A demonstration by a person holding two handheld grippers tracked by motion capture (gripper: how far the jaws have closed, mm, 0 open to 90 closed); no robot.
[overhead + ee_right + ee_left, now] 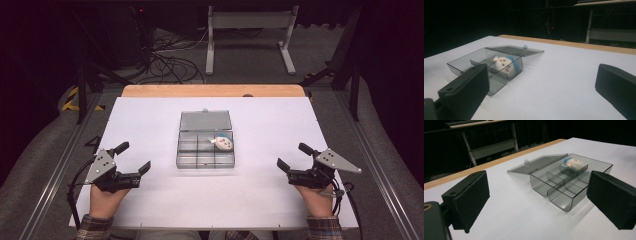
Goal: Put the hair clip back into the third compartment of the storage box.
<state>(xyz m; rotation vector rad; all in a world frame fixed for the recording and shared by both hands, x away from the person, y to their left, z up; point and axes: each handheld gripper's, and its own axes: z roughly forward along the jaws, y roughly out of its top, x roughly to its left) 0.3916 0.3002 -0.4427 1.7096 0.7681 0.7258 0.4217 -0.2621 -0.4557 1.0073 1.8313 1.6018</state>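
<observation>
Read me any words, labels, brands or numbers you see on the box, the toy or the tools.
None can be read: the clear compartment box, its open lid, the small white toy and both tools' black pads carry no legible text or number.

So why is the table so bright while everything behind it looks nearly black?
High view: the white table is evenly lit, the surroundings fall dark. Left gripper view: the clear box casts a soft shadow, and the near jaws look slightly blurred. Right gripper view: the toy is fairly sharp, the background almost black.
</observation>
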